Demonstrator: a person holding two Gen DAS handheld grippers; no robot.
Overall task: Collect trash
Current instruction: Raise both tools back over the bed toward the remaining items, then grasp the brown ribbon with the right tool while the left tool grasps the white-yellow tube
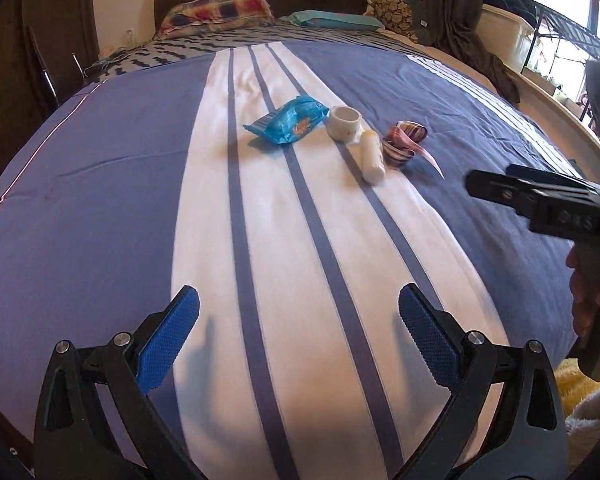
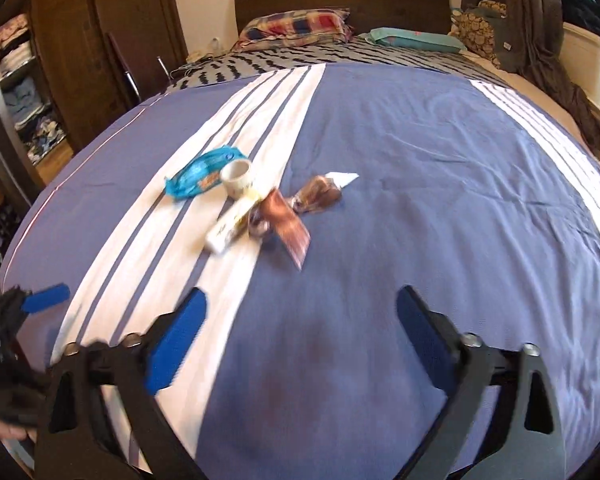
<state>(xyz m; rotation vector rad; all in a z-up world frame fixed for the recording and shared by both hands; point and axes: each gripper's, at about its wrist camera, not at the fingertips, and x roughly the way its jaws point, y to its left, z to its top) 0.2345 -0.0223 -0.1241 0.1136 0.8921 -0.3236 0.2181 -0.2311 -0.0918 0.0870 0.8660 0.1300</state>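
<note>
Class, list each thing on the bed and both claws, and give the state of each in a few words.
Blue packet: lying flat, crumpled.
Small white cup: upright, open top.
White tube: lying on its side.
Brown wrapper: crumpled, loose.
Second brown wrapper: crumpled, apart.
Left claw: open, empty.
Right claw: open, empty.

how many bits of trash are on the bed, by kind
blue wrapper: 1
white cup: 1
white tube: 1
brown wrappers: 2
total: 5
</note>
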